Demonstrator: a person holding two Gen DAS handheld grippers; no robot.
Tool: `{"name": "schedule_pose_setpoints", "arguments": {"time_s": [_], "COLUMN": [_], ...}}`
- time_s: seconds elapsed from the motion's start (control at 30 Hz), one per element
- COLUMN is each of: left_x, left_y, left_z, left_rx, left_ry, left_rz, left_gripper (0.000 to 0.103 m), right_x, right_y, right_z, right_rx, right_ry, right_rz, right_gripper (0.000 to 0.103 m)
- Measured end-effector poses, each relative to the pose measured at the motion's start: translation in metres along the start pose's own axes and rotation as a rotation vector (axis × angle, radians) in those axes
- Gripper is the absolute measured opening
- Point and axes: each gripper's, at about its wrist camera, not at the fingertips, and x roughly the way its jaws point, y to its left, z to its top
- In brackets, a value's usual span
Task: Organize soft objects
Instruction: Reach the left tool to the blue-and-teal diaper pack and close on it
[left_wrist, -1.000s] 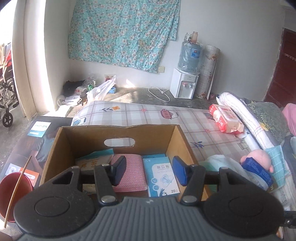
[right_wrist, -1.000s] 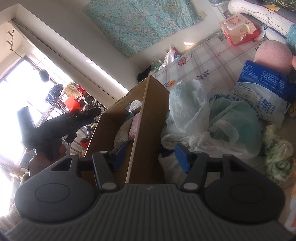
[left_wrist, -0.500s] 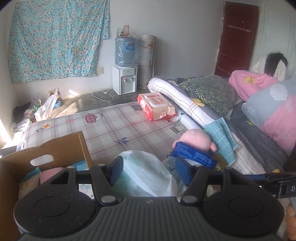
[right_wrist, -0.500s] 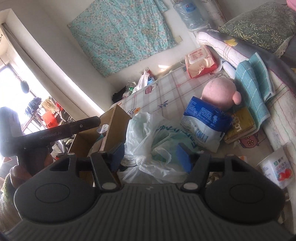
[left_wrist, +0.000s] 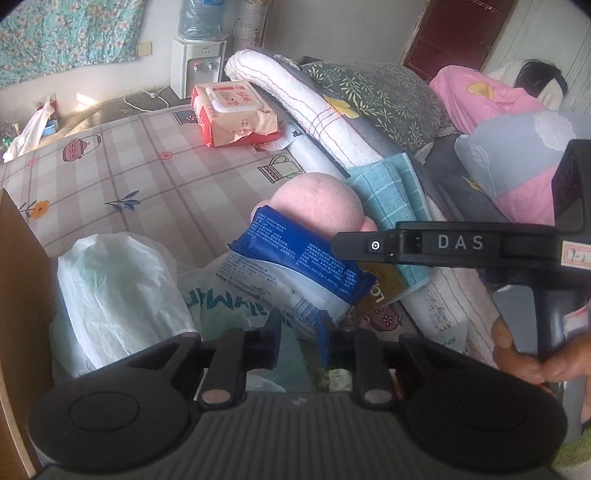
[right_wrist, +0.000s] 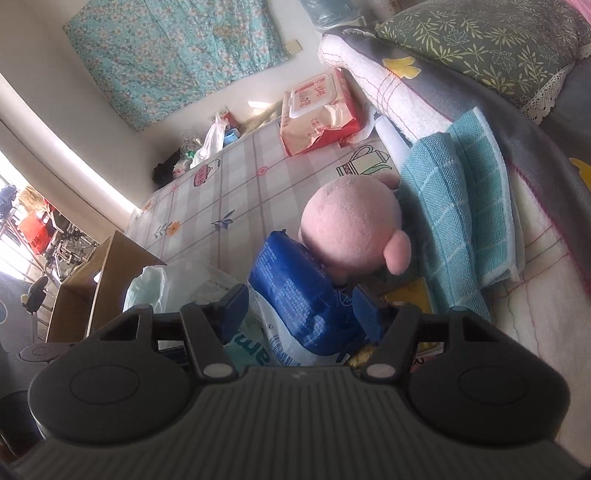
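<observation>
left gripper (left_wrist: 298, 334) jaws just closing on plastic bag (left_wrist: 236, 295) | right gripper (right_wrist: 301, 308) jaws spread

A lived-in home bedroom is shown. A bed (left_wrist: 155, 184) piled with pillows (left_wrist: 376, 96) is seen, and a water dispenser (left_wrist: 197, 62) stands against the wall.

Soft daylight from blown-out left window (right_wrist: 14, 221), heavy fisheye bending, dark corners, mild blur.
</observation>
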Motion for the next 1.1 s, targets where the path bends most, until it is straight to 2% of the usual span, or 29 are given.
{"name": "schedule_pose_setpoints", "arguments": {"time_s": [0.13, 0.27, 0.5, 0.73, 0.83, 0.93, 1.0, 1.1], "left_x": [0.020, 0.024, 0.029, 0.028, 0.018, 0.000, -0.011, -0.025], "left_y": [0.010, 0.019, 0.027, 0.035, 0.036, 0.036, 0.036, 0.038], "left_z": [-0.003, -0.005, -0.009, -0.010, -0.012, -0.013, -0.014, -0.014], "left_rx": [-0.010, -0.023, -0.026, -0.059, -0.073, -0.077, -0.082, -0.081], "left_ry": [0.047, 0.057, 0.060, 0.054, 0.034, 0.000, -0.023, -0.067], "left_rz": [0.017, 0.010, 0.001, -0.016, -0.050, -0.093, -0.109, -0.126], "left_gripper": [0.010, 0.008, 0.007, 0.007, 0.008, 0.022, 0.042, 0.049], "right_x": [0.031, 0.053, 0.068, 0.047, 0.042, 0.039, 0.038, 0.039], "right_y": [-0.003, -0.006, -0.007, -0.007, -0.004, 0.001, 0.003, 0.009], "right_z": [0.011, 0.015, 0.018, 0.012, 0.009, 0.005, 0.002, -0.002], "right_rx": [-0.022, -0.026, 0.032, 0.117, 0.135, 0.146, 0.164, 0.194], "right_ry": [0.072, 0.123, 0.197, 0.213, 0.211, 0.211, 0.217, 0.238], "right_rz": [-0.031, -0.035, 0.050, 0.185, 0.218, 0.247, 0.293, 0.368], "right_gripper": [0.062, 0.064, 0.071, 0.071, 0.071, 0.071, 0.071, 0.071]}}
